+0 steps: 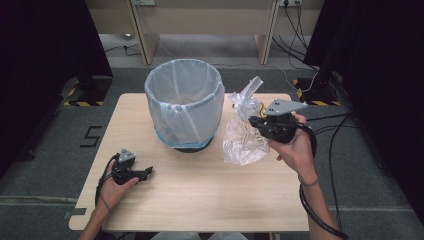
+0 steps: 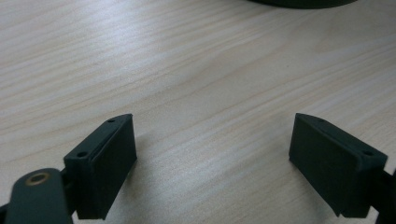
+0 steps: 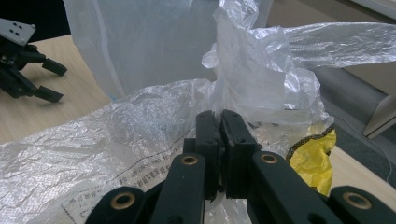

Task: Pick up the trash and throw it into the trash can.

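Worktop [image 1: 200, 200]: light wood, mostly bare. Bin [image 1: 184, 102] stands upright at the rear centre, lined with a thin translucent liner folded over its rim, mouth open upward.

Bag [image 1: 245, 135], clear crinkled plastic, stands just right of the bin, base on the worktop, gathered neck pointing up and slightly right; long axis near vertical. Something yellow [image 3: 314, 161] shows inside near the neck. Bag and bin look close, possibly touching; cannot tell.

Right hand-held gripper [image 1: 256, 121] sits right of the bag at neck height, jaws pressed together on the gathered plastic just below the knot, seen clearly in the right gripper view [image 3: 219, 123]. Bin lies to this gripper's left, its rim about level with the pinch. Likely next move, as a guess: lift the bag and carry it left over the rim; the near bin wall stands in the way unless the bag rises first.

Left hand-held gripper [image 1: 145, 173] rests low at the front left of the worktop, well apart from bag and bin, jaws spread with nothing between them [image 2: 212, 163]. Right hand is the nearer one.
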### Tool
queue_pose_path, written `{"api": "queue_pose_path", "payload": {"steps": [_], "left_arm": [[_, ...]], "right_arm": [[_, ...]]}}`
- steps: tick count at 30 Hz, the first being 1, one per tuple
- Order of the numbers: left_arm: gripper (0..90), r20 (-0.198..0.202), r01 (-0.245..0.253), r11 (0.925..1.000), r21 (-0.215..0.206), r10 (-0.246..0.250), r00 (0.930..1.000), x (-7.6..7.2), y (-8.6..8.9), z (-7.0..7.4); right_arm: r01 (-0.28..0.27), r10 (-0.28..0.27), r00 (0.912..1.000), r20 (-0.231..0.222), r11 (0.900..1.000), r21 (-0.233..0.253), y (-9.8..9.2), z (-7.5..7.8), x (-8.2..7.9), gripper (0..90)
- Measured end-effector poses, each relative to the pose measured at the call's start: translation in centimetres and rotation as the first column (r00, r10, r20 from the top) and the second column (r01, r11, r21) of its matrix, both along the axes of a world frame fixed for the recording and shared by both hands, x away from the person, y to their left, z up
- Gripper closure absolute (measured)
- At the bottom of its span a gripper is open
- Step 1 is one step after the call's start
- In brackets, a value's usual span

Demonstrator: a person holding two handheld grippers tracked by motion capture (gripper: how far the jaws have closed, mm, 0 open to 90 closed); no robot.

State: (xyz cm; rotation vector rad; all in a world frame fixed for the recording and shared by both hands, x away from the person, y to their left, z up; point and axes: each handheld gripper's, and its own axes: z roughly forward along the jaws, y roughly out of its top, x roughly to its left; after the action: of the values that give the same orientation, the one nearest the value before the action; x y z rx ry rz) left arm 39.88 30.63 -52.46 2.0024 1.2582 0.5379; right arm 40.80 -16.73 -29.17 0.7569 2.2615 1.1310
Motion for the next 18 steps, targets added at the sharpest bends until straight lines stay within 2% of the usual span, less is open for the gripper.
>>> {"api": "queue_pose_path", "payload": {"steps": [1, 4, 5, 7, 11, 18], "left_arm": [[13.9, 0.0, 0.0, 1.0, 0.0, 0.0, 1.0, 0.0, 0.0, 0.0], [13.9, 0.0, 0.0, 1.0, 0.0, 0.0, 1.0, 0.0, 0.0, 0.0], [13.9, -0.005, 0.002, 1.0, 0.002, -0.002, 1.0, 0.0, 0.0, 0.0], [13.9, -0.005, 0.002, 1.0, 0.001, -0.002, 1.0, 0.0, 0.0, 0.0], [13.9, -0.005, 0.002, 1.0, 0.002, -0.002, 1.0, 0.0, 0.0, 0.0], [14.0, -0.005, 0.002, 1.0, 0.001, -0.002, 1.0, 0.0, 0.0, 0.0]], "right_arm": [[-0.008, 0.008, 0.9999, 0.008, 1.0, -0.004, 0.3, 0.8, 0.2, 86.9], [-0.017, 0.017, 0.9997, 0.014, 1.0, -0.006, 0.7, 1.5, 0.3, 86.9], [-0.027, 0.027, 0.9993, 0.025, 1.0, -0.012, 1.1, 2.3, 0.5, 87.0], [-0.031, 0.031, 0.9991, 0.027, 0.999, -0.012, 1.2, 2.5, 0.6, 87.0], [-0.047, 0.047, 0.9982, 0.037, 0.999, 0.002, 1.8, 4.1, 1.4, 87.1], [-0.073, 0.073, 0.9966, 0.039, 0.997, 0.01, 2.8, 5.5, 2.3, 87.1]]}}
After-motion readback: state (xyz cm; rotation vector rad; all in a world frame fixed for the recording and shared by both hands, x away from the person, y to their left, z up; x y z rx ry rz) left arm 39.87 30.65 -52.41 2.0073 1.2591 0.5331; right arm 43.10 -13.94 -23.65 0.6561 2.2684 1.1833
